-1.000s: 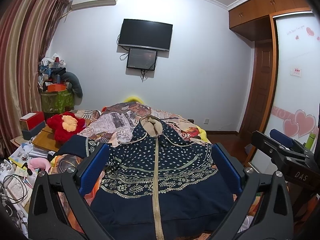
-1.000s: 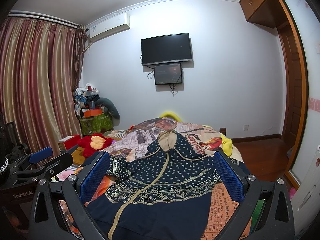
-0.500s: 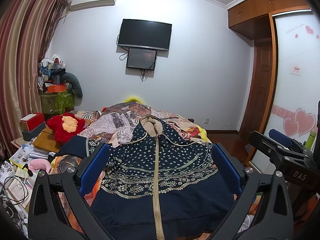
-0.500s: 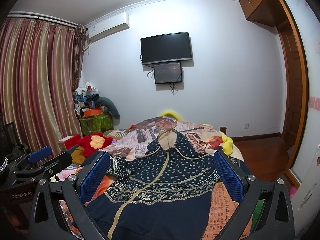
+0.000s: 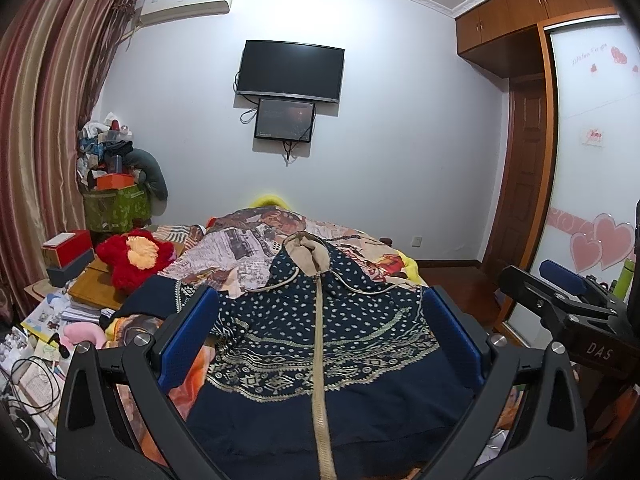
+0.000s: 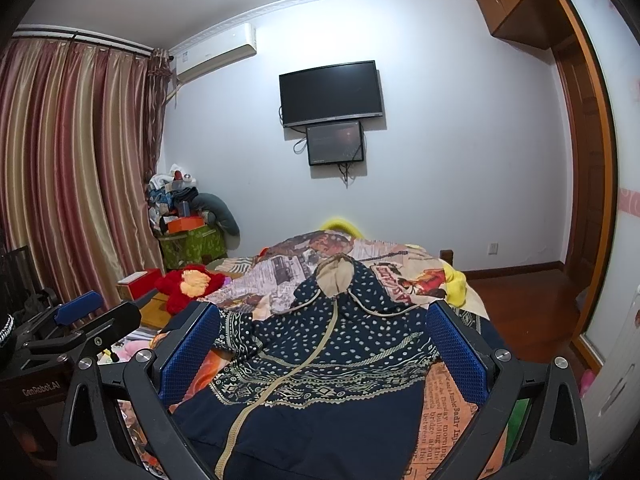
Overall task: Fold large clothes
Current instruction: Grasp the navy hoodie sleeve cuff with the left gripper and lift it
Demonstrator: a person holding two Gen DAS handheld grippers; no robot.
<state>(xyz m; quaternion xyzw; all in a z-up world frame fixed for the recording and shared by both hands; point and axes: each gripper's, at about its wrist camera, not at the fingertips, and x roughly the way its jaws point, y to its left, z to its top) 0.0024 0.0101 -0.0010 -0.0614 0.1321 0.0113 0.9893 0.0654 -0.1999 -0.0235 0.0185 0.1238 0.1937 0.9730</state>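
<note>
Both pairs of jaws stood wide apart with nothing between them: the left gripper (image 5: 320, 332) and the right gripper (image 6: 322, 344) hung above the near end of the bed (image 6: 444, 276), side by side. Below them the dark blue jacket (image 5: 320, 344) lay spread flat on the printed bedcover (image 5: 240, 248), zip closed, its tan hood (lining up) pointing toward the far wall. A red stuffed toy (image 5: 134, 258) sat at the bed's left, and a television (image 6: 332, 92) hung on the wall beyond.

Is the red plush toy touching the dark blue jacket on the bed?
Apart. In the left wrist view, the printed bedcover shows between the red plush toy and the jacket.
</note>
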